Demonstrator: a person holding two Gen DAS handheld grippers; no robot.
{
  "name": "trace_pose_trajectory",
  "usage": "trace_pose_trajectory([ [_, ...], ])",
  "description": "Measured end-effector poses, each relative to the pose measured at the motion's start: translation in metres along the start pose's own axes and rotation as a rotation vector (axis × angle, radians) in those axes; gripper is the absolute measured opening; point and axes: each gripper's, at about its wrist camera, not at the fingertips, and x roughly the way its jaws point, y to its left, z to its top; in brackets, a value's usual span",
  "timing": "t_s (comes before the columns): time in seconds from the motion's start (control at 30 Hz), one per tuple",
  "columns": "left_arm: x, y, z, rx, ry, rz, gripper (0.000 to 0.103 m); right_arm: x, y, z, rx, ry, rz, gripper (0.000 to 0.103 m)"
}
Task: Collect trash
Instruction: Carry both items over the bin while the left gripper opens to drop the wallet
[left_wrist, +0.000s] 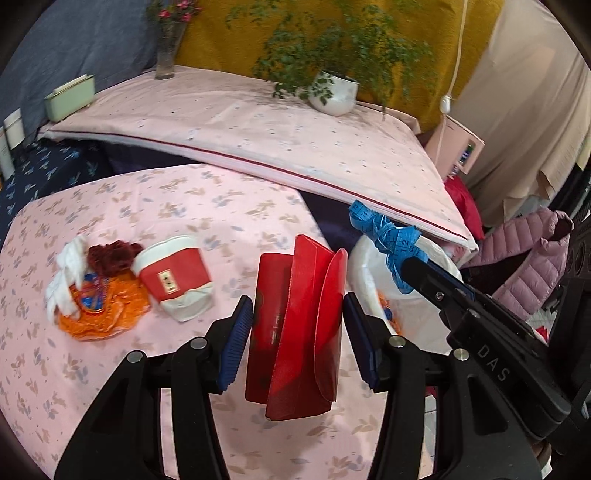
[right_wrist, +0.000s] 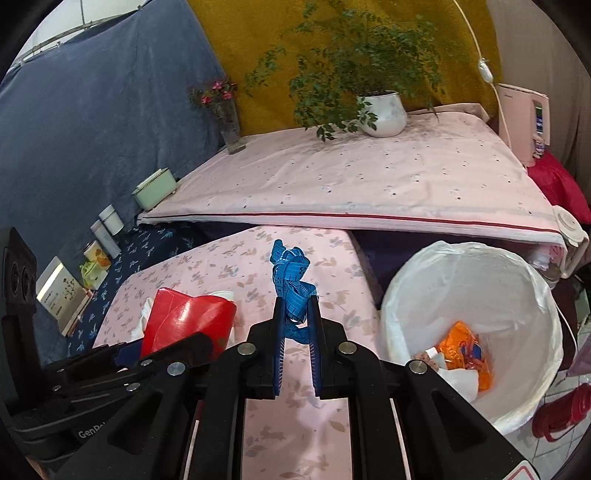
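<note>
My left gripper (left_wrist: 298, 314) is shut on a crumpled red paper box (left_wrist: 295, 328), held above the pink floral table (left_wrist: 110, 369). The same red box (right_wrist: 184, 321) shows at the left of the right wrist view. My right gripper (right_wrist: 296, 317) is shut on a bunched blue measuring tape (right_wrist: 291, 284), also seen as the blue tape (left_wrist: 388, 240) over the bin's rim in the left wrist view. The white-lined trash bin (right_wrist: 406, 295) stands right of the table, with an orange wrapper (right_wrist: 465, 350) and tissue inside. On the table lie a red-and-white paper cup (left_wrist: 175, 277), an orange wrapper (left_wrist: 103, 314), a white tissue (left_wrist: 64, 277) and a dark red scrap (left_wrist: 110, 254).
Behind the table a higher pink-covered surface (right_wrist: 351, 177) carries a potted plant (right_wrist: 382, 110) and a flower vase (right_wrist: 229, 125). A green box (right_wrist: 153, 188) and jars sit at the left. A pink padded jacket (left_wrist: 528, 266) lies right of the bin.
</note>
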Motion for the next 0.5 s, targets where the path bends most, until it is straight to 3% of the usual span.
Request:
trace_pose_trajectory([
  [0.5, 0.042, -0.082, 0.016, 0.093, 0.056, -0.107, 0.049, -0.027, -0.086, -0.017, 0.117, -0.010, -0.128, 0.011],
])
